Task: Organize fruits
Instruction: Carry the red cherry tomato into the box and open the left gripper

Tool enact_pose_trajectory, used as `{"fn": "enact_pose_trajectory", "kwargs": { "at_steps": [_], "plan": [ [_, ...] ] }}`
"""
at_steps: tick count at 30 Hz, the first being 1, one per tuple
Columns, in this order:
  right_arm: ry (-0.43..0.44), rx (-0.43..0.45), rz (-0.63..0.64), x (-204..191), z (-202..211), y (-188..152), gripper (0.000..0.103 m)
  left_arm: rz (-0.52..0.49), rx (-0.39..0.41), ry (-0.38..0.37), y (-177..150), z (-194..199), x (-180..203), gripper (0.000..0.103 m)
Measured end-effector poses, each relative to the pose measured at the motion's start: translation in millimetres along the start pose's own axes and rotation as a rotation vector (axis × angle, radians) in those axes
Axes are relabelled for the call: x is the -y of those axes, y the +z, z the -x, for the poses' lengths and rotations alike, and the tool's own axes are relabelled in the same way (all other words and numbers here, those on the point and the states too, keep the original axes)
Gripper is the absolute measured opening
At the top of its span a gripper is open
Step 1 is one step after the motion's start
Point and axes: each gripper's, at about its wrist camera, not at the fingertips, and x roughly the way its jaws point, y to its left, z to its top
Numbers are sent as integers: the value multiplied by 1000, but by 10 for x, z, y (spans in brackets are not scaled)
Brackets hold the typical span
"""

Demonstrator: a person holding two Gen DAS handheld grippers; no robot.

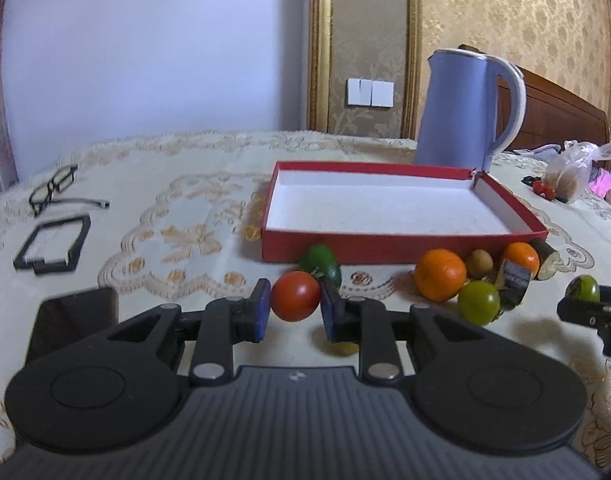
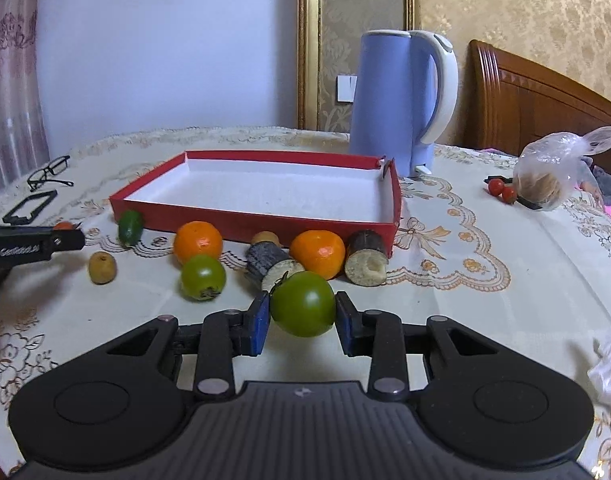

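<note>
My left gripper [image 1: 295, 306] is shut on a red tomato [image 1: 295, 295], held above the cloth in front of the red box [image 1: 345, 249]. My right gripper [image 2: 303, 318] is shut on a green tomato [image 2: 302, 304]; it also shows at the right edge of the left wrist view [image 1: 583, 288]. The red box [image 2: 245, 222] has a white, empty inside. In front of it lie two oranges [image 2: 198, 241] [image 2: 318, 254], a second green tomato [image 2: 203, 277], a small cucumber [image 2: 130, 227], two brown cut stalk pieces [image 2: 365, 258] and small tan fruits [image 2: 102, 267].
A blue kettle [image 2: 399, 102] stands behind the box. Glasses [image 1: 51, 190] and a black frame [image 1: 51, 245] lie at the left. A plastic bag [image 2: 549, 176] and cherry tomatoes [image 2: 501, 190] lie at the right. A dark phone [image 1: 71, 322] lies near my left gripper.
</note>
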Motion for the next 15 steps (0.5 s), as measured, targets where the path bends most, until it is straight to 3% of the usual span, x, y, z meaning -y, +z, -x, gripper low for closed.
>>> {"fn": "enact_pose_trajectory", "kwargs": {
  "at_steps": [15],
  "plan": [
    [42, 28, 13, -96, 143, -26, 34, -79, 8, 41, 359, -264, 360, 24]
  ]
}}
